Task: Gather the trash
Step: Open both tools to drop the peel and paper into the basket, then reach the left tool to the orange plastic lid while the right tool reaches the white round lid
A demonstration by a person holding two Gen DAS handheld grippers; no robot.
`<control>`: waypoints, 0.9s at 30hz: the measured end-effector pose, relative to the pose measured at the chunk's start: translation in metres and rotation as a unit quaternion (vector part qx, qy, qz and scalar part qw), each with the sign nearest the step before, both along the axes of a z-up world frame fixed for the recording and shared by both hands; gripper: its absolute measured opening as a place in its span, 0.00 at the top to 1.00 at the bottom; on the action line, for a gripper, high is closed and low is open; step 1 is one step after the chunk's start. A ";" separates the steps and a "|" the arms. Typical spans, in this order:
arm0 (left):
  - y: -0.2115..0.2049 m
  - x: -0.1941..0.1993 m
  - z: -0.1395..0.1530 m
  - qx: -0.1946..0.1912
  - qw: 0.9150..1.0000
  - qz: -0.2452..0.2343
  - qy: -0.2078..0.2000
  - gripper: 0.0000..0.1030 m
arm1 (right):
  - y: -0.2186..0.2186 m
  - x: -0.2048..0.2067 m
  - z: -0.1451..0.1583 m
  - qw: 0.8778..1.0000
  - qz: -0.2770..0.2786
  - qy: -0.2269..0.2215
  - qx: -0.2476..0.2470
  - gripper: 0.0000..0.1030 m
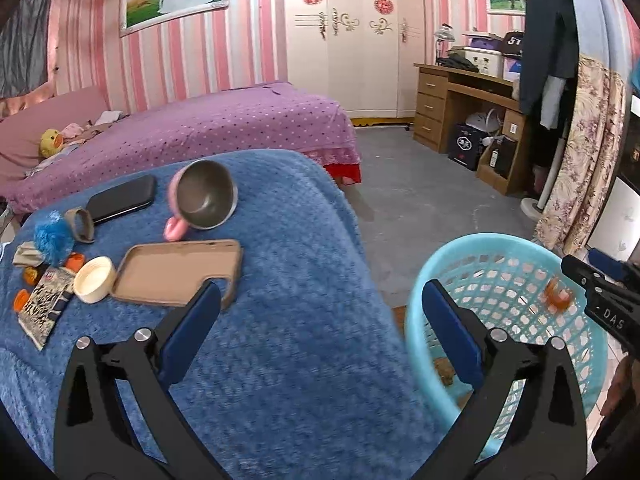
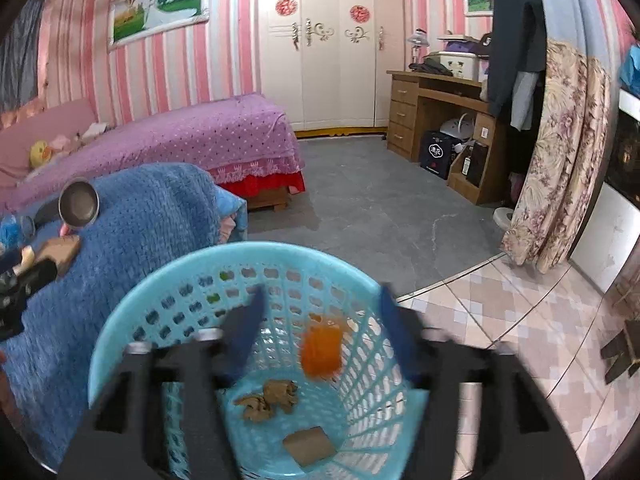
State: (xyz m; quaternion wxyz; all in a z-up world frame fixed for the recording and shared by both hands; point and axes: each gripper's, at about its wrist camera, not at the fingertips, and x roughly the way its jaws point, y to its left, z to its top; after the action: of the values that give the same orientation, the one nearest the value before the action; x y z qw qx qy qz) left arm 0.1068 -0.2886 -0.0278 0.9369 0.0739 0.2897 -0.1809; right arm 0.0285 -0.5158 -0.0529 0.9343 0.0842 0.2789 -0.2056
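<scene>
Both my claws gape empty; orange scrap (image 2: 320, 350), blurred, seems dropping into basket (image 2: 120, 344); caps (image 1: 74, 261) wait at nine o'clock.

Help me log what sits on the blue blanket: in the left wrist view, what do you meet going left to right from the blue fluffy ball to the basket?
Blue fluffy ball → white round lid → tan phone case → pink metal-lined cup → light blue basket.
</scene>
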 end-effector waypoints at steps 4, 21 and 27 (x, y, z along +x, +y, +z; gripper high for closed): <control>0.019 0.000 0.005 0.005 1.000 0.011 -0.010 0.05 | 0.005 -0.001 0.007 1.000 -0.023 -0.014 0.005 0.17; 0.145 0.018 0.033 0.027 0.996 0.078 -0.045 0.05 | 0.077 0.034 0.025 1.000 -0.008 -0.025 -0.015 0.06; 0.190 0.027 0.021 0.030 0.992 0.113 -0.048 0.05 | 0.110 0.051 0.024 0.999 0.016 -0.017 -0.023 0.06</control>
State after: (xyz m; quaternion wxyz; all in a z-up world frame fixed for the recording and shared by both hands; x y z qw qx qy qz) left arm 0.1335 -0.0986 -0.0070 0.9616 0.0776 0.2560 -0.0608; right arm 0.0794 -0.4063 -0.0285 0.9437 0.0618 0.2595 -0.1955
